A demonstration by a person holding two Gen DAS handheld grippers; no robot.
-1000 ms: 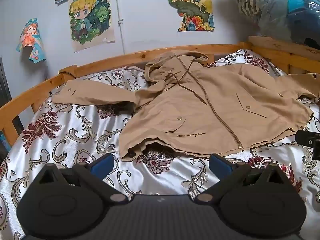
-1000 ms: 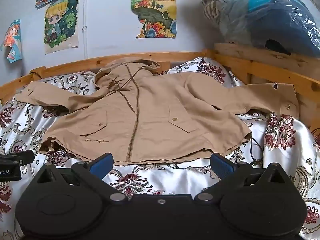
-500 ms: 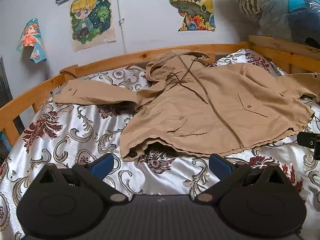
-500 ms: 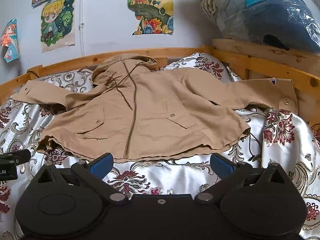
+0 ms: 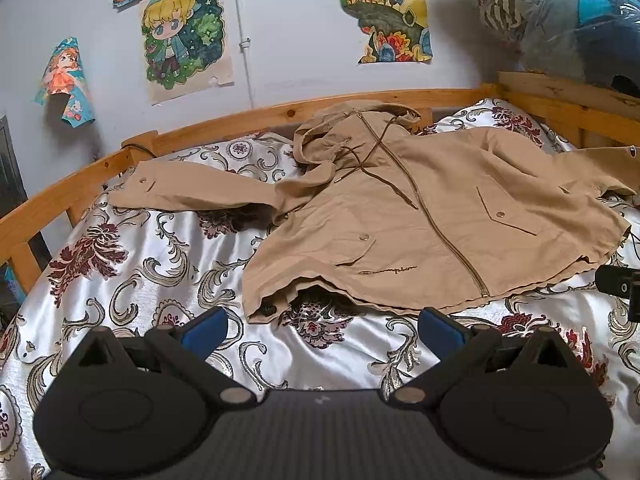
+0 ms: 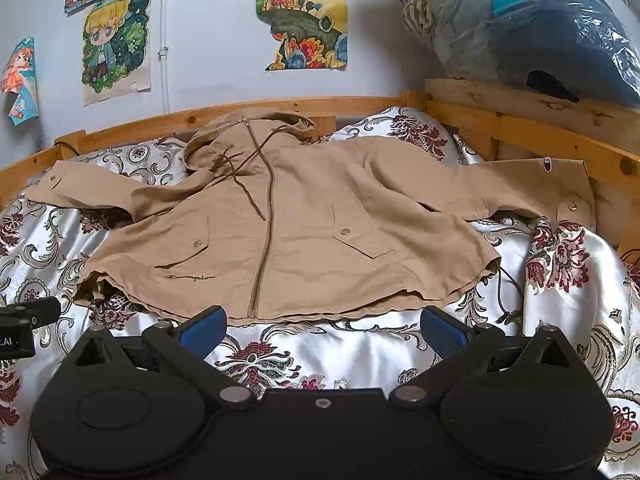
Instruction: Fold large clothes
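Observation:
A tan hooded jacket [image 5: 420, 216] [image 6: 288, 224] lies spread front-up and zipped on a floral satin bedspread [image 5: 152, 264] [image 6: 360, 344], hood toward the wall, both sleeves stretched out sideways. My left gripper [image 5: 322, 326] hovers open just short of the jacket's hem near its left corner, holding nothing. Just below the hem by the zipper's bottom end, my right gripper [image 6: 322, 326] is open as well, with nothing between its blue-padded fingers [image 6: 202, 330]. Each gripper's black body shows at the edge of the other's view.
A wooden bed frame [image 5: 224, 124] [image 6: 500, 120] runs along the far and right sides. Posters [image 5: 184, 40] hang on the wall. A plastic-wrapped bundle of bedding [image 6: 532, 24] sits on the right rail. A dark cord [image 6: 508, 284] trails off the hem's right corner.
Both grippers have edged forward toward the jacket's hem; the jacket now sits slightly lower and larger in both views. Jaws stayed open and the jacket has not moved.

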